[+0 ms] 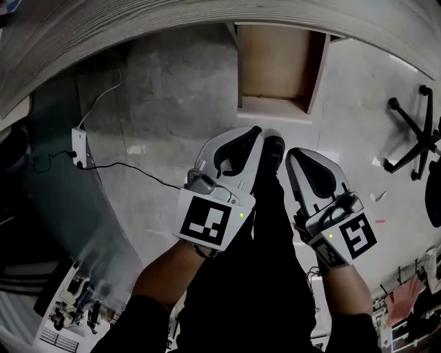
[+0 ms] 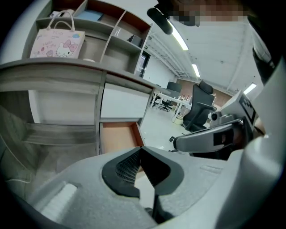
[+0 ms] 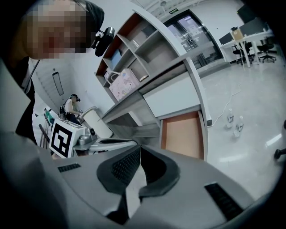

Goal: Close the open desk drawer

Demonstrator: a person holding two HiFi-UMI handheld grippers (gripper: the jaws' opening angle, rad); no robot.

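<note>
The open desk drawer (image 1: 279,69) juts out from under the curved desk (image 1: 207,17), its empty wooden bottom showing. Both grippers hang side by side in the air in front of it, apart from it. My left gripper (image 1: 258,131) points toward the drawer front with its tips together and nothing between them. My right gripper (image 1: 292,154) sits just right of it, also shut and empty. In the left gripper view the drawer (image 2: 118,136) lies beyond the closed tips (image 2: 140,148). The right gripper view shows the drawer (image 3: 183,134) past its own shut tips (image 3: 139,146).
A black office chair base (image 1: 413,134) stands on the floor to the right. A white power box (image 1: 79,146) with cables lies left. My shoe (image 1: 273,148) is below the grippers. A pink bag (image 2: 57,41) sits on the desk shelf, and bottles (image 3: 234,120) stand on the floor.
</note>
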